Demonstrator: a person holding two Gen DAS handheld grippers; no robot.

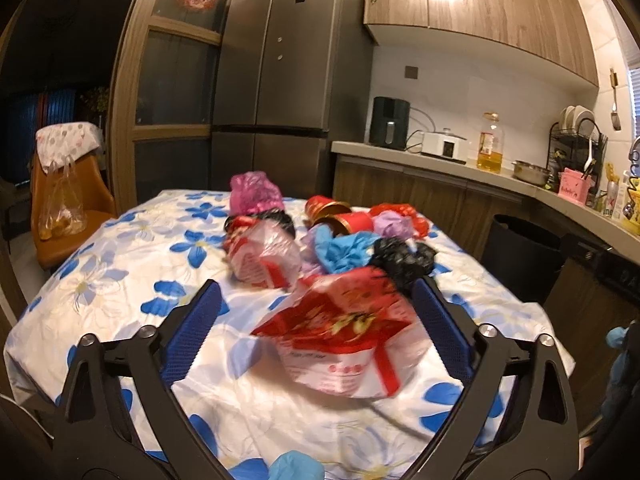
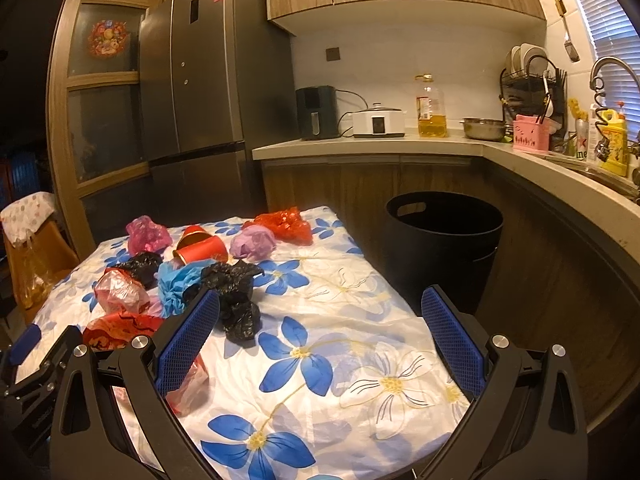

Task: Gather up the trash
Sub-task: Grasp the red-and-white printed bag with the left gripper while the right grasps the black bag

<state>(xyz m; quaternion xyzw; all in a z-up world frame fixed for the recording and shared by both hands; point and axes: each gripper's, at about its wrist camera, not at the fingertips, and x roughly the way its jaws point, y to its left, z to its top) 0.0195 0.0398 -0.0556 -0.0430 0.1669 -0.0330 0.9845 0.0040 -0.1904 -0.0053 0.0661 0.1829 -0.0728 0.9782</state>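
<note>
Now my left tongs (image 1: pixel 316 312) stand wide astride the red-and-white bag (image 1: pixel 340 336) near the bench's (image 2: pixel 340 360) front edge, right tongs (image 2: pixel 320 340) wide and empty; slippery film may slide out if I close shallow.

We see table (image 2: pixel 340 360) in front, heap of crumpled bags (image 2: pixel 192 264) on its left half — right half bare. Bin (image 2: pixel 442 252) on floor right of table, below counter (image 2: pixel 360 146). Fridge (image 2: pixel 200 80) behind table; chair (image 1: pixel 68 200) at left.
</note>
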